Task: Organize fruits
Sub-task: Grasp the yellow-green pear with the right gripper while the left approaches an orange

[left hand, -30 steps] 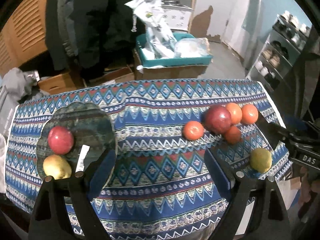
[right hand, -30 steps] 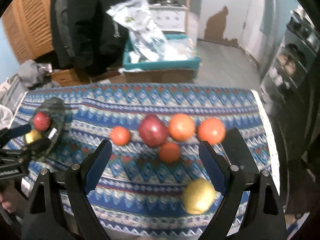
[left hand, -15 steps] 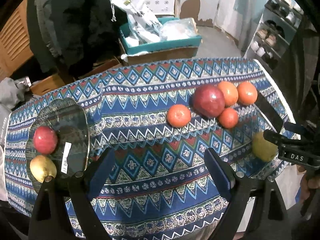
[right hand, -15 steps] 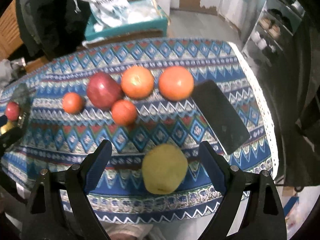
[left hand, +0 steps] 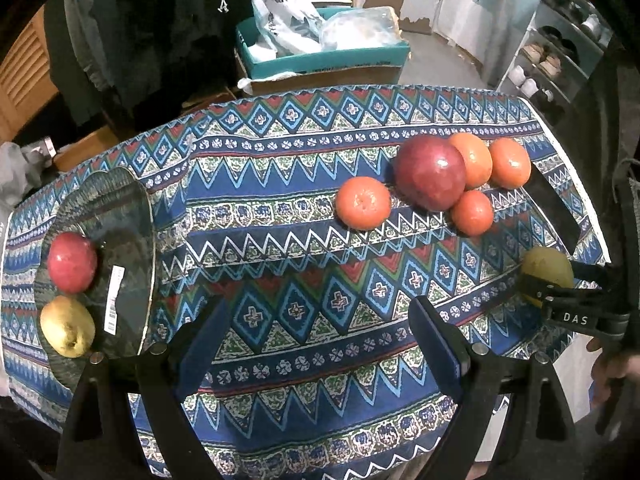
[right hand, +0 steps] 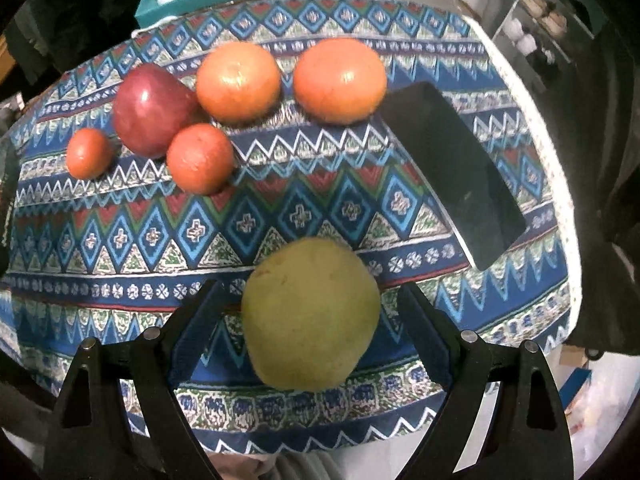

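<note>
A glass plate (left hand: 120,208) is sitting at the tablecloth's (left hand: 280,248) left, holding a red apple (left hand: 72,262) and a yellow pear (left hand: 67,326). The left gripper (left hand: 316,332) is hanging open over bare cloth. Rightward, the right gripper (right hand: 308,320) is straddling another pear (right hand: 310,314), fingers wide and not touching it.

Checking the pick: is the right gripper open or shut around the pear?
Open. The right gripper straddles the pear, with gaps showing between both pads and the fruit.

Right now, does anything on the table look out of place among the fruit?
Yes: a black phone lies flat near the table's right edge, beside the oranges. It is the only non-fruit item there. A white barcode sticker is on the glass plate. Nothing looks spilled or damaged.
</note>
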